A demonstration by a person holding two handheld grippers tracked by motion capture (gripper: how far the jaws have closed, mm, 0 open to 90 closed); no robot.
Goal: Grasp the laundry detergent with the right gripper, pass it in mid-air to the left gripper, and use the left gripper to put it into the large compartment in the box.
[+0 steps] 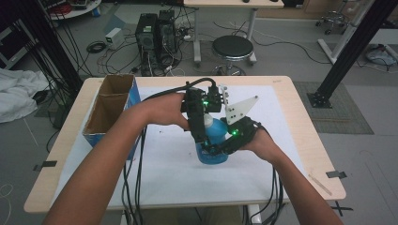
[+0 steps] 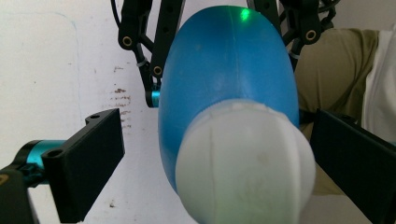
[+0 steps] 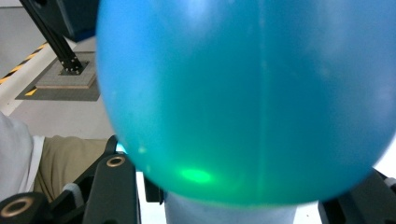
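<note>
While the right gripper (image 1: 220, 149) clamps the body of the blue bottle (image 1: 213, 140) near the middle of the counter (image 1: 291, 140), the left gripper (image 1: 201, 133) comes at the white cap (image 2: 245, 161) from above, jaws spread to either side and not pressing. Judged step: seating on the cap to twist it. Best done by centring both pads level on the cap's widest part before closing, with the right grip kept firm low on the body so the bottle cannot spin or tip. Bottle stands upright, well right of the cardboard box (image 1: 110, 108). Cap sits between the left jaws, nearer the right-hand one.
</note>
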